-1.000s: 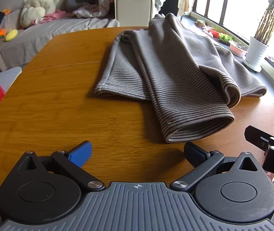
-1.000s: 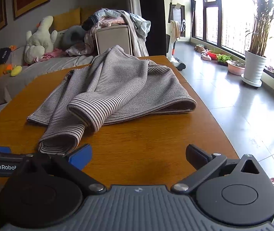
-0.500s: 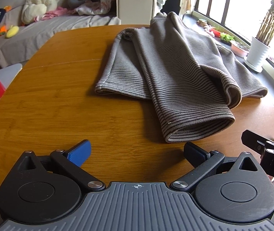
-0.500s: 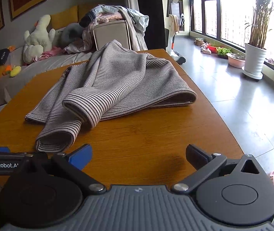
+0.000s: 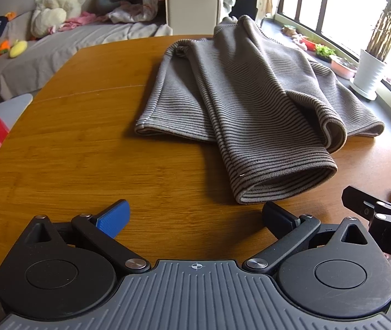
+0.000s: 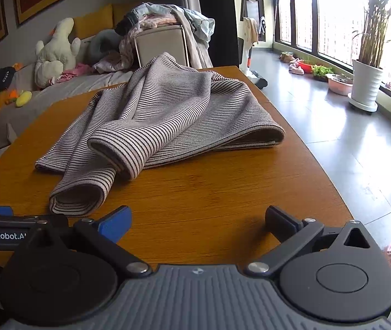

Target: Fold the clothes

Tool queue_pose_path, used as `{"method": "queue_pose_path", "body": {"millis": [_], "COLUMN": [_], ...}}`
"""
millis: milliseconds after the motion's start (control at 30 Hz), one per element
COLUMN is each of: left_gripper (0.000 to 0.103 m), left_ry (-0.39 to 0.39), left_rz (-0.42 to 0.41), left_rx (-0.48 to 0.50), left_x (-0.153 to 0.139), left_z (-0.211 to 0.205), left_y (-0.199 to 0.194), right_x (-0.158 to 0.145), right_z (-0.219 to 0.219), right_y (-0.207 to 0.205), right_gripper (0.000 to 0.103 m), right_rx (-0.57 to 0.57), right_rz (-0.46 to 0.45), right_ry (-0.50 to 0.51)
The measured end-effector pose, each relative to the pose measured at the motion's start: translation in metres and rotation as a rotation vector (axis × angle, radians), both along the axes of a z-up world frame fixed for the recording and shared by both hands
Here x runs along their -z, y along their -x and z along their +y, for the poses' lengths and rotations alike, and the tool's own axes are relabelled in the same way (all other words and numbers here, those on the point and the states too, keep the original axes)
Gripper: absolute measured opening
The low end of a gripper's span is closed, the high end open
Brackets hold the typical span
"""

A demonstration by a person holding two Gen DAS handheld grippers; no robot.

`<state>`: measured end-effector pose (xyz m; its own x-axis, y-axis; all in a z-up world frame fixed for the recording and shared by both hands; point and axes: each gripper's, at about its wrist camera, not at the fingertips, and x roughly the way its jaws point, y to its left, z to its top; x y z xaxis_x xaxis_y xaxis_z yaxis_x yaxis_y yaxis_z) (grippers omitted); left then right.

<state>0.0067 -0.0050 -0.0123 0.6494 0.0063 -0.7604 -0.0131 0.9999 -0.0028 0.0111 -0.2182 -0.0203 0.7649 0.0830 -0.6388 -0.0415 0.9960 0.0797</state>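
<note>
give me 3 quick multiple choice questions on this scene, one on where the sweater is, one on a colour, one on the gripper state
1. Where does the striped sweater lie?
A. on the wooden table
B. on the floor
C. in a basket

2. What colour is the pad on the left gripper's left finger?
A. green
B. blue
C. white

3. What state is the right gripper in?
A. shut on the sweater
B. shut and empty
C. open and empty

Answers:
1 A, the sweater rests on the tabletop.
2 B, the pad is plainly blue.
3 C, its fingers stand wide apart with only table between them.
</note>
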Motion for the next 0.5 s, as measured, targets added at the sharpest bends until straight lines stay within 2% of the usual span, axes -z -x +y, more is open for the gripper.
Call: {"method": "queue_pose_path", "body": {"millis": [167, 500], "left_gripper": [0.103, 0.103], "left_ry": [-0.002, -0.004], "left_rz": [-0.002, -0.007], "left_rx": [-0.002, 0.002], "left_x": [0.0001, -0.0001], "left_z": [0.0006, 0.0012], "left_y": [0.0004, 0.0023], "right_x": [0.0022, 0.0067], "right_z": [0.0067, 0.0079], "right_y": [-0.0014, 0.0013], "right_gripper": [0.103, 0.103], "right_rx": [-0.001, 0.022], "right_rz": [0.006, -0.027], "right_ry": [0.049, 0.068]}}
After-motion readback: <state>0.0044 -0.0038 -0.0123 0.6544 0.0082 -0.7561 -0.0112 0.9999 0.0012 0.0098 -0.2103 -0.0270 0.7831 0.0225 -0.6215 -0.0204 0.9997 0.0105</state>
